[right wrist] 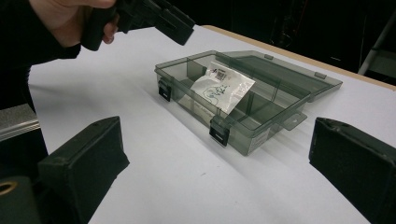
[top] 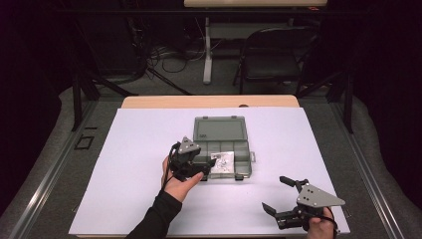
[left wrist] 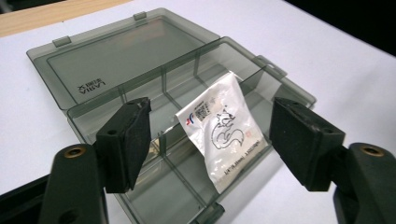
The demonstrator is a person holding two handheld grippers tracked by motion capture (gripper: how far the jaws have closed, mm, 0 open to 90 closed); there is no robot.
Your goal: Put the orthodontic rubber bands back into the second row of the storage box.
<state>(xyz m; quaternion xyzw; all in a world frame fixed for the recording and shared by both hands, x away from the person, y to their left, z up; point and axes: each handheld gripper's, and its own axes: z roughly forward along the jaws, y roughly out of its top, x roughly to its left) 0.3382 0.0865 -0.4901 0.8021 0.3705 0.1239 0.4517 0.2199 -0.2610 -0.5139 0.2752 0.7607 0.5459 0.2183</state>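
Both grippers gape wide and hold nothing — left gripper (top: 206, 167) over the box (top: 239, 149) and packet (left wrist: 224, 128), right gripper (top: 278, 195) well apart.

The compartment box (left wrist: 187, 88) looks like smoky, translucent plastic with a glossy finish. The packet (left wrist: 224, 128) inside is shiny white film, slightly crinkled. The table cover (top: 149, 134) appears smooth and matt; the table edge (top: 209, 101) beyond it looks wooden.
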